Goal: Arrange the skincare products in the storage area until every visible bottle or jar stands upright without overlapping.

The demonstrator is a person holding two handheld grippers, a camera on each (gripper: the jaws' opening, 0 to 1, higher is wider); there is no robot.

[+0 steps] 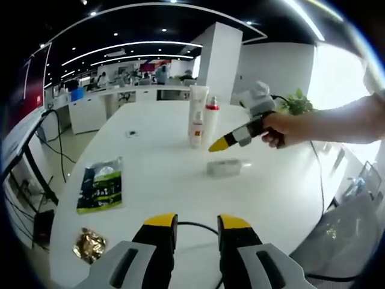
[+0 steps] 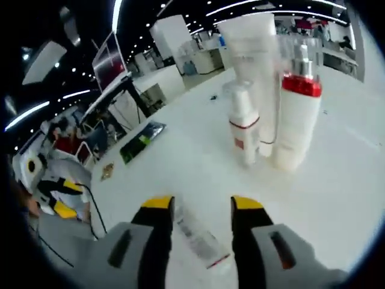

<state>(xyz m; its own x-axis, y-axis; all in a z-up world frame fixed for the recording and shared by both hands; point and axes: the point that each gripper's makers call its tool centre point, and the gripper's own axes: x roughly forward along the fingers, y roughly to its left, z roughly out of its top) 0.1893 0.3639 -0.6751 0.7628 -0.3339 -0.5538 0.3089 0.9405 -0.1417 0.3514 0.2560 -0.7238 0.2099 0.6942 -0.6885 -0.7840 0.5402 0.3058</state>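
Right gripper (image 2: 195, 208) parted and empty, poised just above a clear tube (image 2: 201, 238) lying flat on the white table (image 2: 337, 198); tall tube (image 2: 252, 54), pump bottle (image 2: 243, 129) and red-collared bottle (image 2: 295, 114) upright just beyond. Left gripper (image 1: 197, 224) likewise parted, empty, well short of them.

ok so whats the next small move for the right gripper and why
Probably lower the right gripper onto the clear lying tube between its open jaws and close. That tube lies flat on the table, while the three bottles already stand upright.
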